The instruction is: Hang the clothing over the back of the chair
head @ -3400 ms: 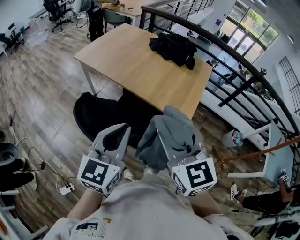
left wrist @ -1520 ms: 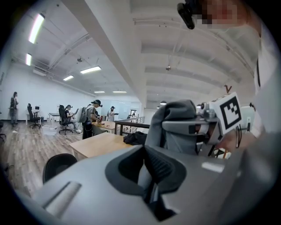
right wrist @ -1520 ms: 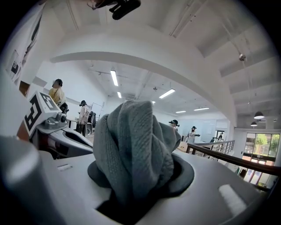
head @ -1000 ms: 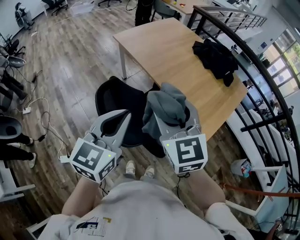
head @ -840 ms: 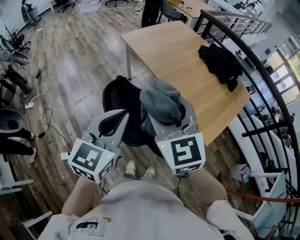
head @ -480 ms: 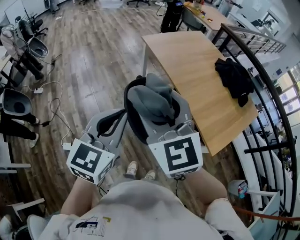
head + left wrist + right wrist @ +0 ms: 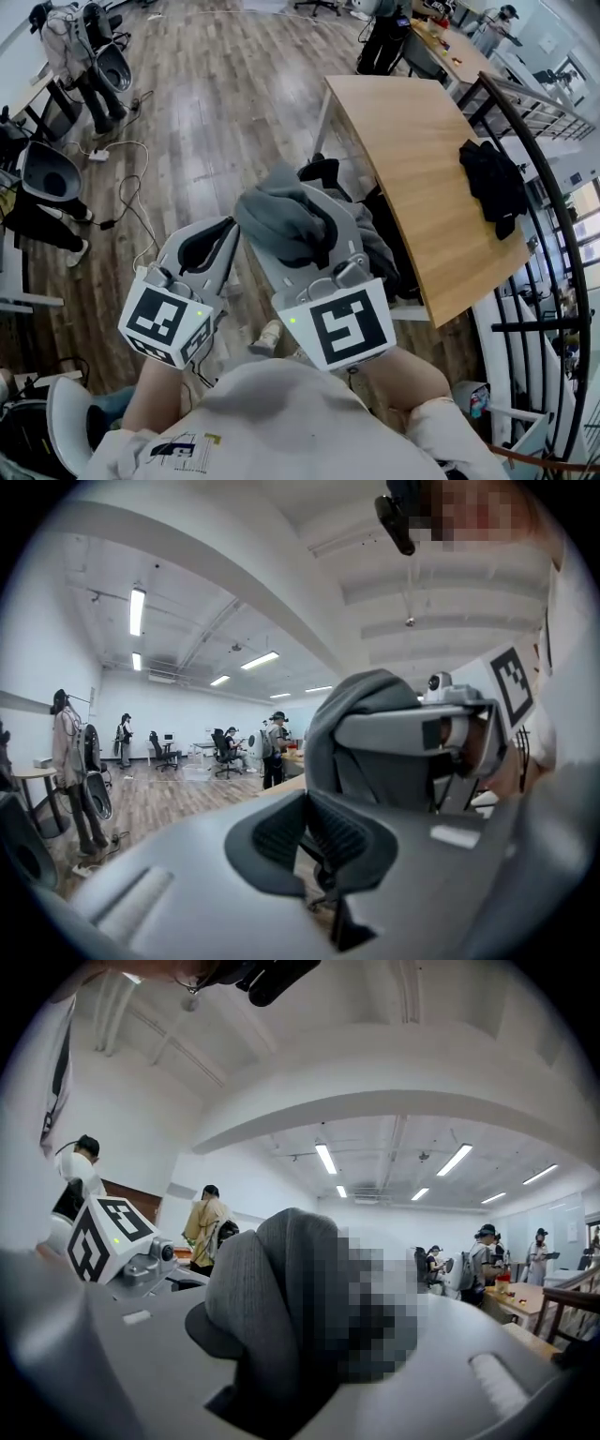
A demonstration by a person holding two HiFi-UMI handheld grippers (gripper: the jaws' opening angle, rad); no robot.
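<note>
**Head view.** Low in frame, side by side: left tongs [image 7: 225,230] and right tongs [image 7: 298,217], with left cube [image 7: 167,323] and right cube [image 7: 336,328] at the near ends.
- Left tongs: tips together, nothing between.
- Right tongs: clamped on a bunched grey garment [image 7: 277,217], held in the air above the wooden floor [image 7: 225,103].
- Just beyond, partly hidden behind the right tongs: black chair [image 7: 323,172], close against the near edge of the wooden worktop [image 7: 412,141].
- On the far part of the worktop, well apart from the tongs: crumpled black garment [image 7: 494,183].
- Along the worktop's right side: dark railing [image 7: 553,216].
- On the floor at left: cables [image 7: 127,187].
- By the worktop's far end: standing person in dark clothes [image 7: 382,42].

**Left gripper view.** Ribbed dark pads facing across a hollow, tips meeting, empty. At right, close beside: right tongs with the grey garment bulging over the top. Behind: open room with ceiling lights [image 7: 137,611] and distant figures [image 7: 274,747].

**Right gripper view.** Grey garment filling the space between the jaws, pressed from both sides, partly under a mosaic patch. At left: left cube. Behind it: bystander in a tan top [image 7: 208,1224].
</note>
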